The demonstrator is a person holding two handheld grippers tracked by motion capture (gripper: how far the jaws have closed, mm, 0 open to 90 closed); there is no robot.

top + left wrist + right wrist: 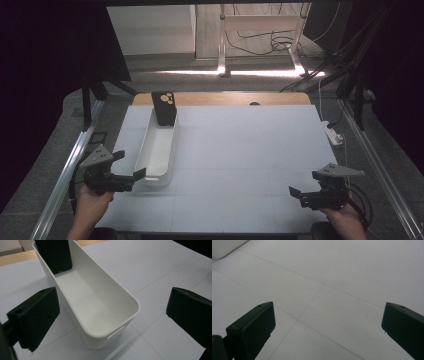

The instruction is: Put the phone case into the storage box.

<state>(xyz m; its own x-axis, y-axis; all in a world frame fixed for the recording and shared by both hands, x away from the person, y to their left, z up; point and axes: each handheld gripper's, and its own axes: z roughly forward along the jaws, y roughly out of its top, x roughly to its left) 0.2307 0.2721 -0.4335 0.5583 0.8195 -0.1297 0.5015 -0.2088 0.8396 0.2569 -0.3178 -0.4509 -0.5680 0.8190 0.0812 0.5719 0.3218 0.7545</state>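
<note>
White plastic, long and narrow, forms the bin (159, 145) that stands on the left part of the table (240, 150), its length running away from the person. A black phone case (164, 107) stands upright against the bin's far end wall, camera cut-outs at the top, its lower edge down on the bin floor. In the left gripper view the case (55, 255) shows leaning on that far wall, and the rest of the bin (100, 307) interior is bare. A handle slot is cut into the near end wall.

Left gripper (129, 170): held low at the near end of the bin, jaws spread wide, nothing between them. In its own view the left gripper (112, 315) frames the bin's near corner, one jaw to each side of it; contact with the wall cannot be confirmed, though from above one jaw tip appears just beside the bin's near end.

Right gripper (297, 192): held over the near right part of the table, well apart from the bin, jaws also wide apart and empty. In its own view the right gripper (328, 325) looks across the pale grey table surface (337, 277), which is crossed by thin seam lines; a white corner, probably the bin (224, 247), sits at the upper left edge.
</note>
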